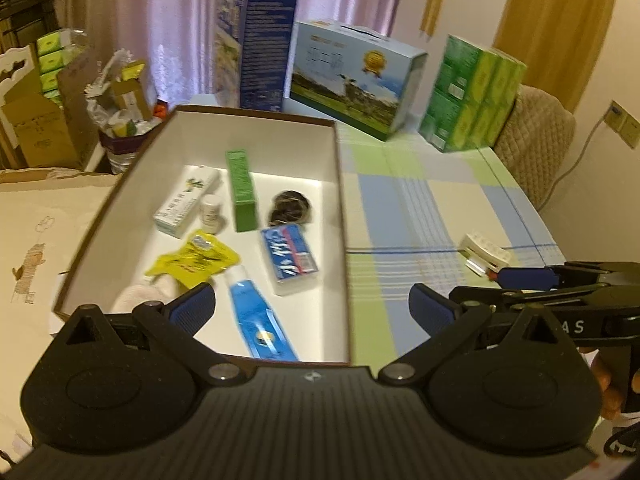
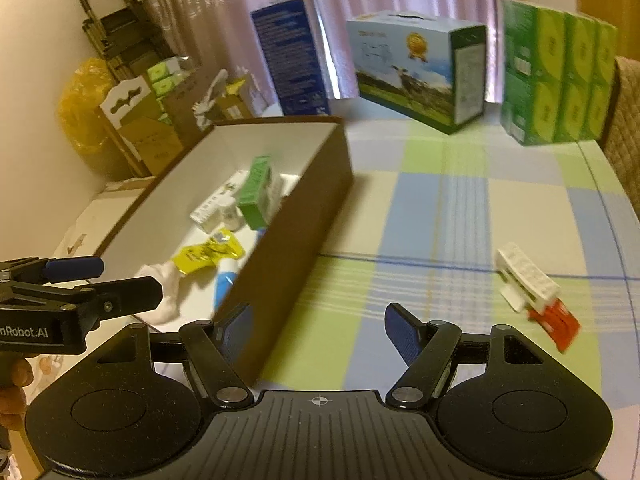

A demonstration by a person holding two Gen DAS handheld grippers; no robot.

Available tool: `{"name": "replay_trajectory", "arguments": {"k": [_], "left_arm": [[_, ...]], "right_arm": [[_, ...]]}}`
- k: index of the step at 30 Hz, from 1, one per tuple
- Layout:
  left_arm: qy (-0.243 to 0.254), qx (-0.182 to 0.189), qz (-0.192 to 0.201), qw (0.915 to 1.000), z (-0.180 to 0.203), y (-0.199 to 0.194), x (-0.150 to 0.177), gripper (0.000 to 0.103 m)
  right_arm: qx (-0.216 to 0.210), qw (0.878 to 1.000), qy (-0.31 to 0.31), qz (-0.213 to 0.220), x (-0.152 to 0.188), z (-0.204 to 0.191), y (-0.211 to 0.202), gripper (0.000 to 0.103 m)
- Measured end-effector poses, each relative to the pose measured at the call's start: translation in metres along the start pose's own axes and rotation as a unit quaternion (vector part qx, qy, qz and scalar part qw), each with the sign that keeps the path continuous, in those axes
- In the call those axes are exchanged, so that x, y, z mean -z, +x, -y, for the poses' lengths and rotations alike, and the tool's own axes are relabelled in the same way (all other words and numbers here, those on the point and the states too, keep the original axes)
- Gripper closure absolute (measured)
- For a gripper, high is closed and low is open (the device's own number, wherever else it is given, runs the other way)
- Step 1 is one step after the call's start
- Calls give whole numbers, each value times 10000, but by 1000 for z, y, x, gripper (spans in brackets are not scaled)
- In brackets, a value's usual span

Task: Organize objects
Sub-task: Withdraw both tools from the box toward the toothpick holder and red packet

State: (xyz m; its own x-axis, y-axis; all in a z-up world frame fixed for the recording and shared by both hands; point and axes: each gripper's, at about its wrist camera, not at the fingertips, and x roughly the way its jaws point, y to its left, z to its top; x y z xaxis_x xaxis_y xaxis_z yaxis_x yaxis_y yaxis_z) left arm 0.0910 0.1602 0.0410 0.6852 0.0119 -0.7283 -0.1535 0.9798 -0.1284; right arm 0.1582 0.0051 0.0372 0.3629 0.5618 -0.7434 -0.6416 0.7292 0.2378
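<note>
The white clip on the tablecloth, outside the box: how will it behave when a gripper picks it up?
The white clip looks like hard ribbed plastic, so probably stiff and light. It lies flat on the checked tablecloth, so rolling seems unlikely; it may slide instead. A red packet lies against one end, possibly clamped, and might come along. The right gripper is open and empty.

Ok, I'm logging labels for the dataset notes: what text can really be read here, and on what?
"nRobot:AI": on the left gripper body, start cut off by the frame edge.
"A S": on the right gripper body, partly hidden.
Print on the blue pack, green box, white box, yellow sachet, blue tube, cow carton: too blurred to read.
</note>
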Motion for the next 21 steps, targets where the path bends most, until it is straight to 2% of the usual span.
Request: {"name": "replay_trajectory", "arguments": {"k": [21], "left_arm": [[499,395,-323,9975,117,38,7,1]], "right_arm": [[456,9968,604,-266,34,110,-42,33]]}}
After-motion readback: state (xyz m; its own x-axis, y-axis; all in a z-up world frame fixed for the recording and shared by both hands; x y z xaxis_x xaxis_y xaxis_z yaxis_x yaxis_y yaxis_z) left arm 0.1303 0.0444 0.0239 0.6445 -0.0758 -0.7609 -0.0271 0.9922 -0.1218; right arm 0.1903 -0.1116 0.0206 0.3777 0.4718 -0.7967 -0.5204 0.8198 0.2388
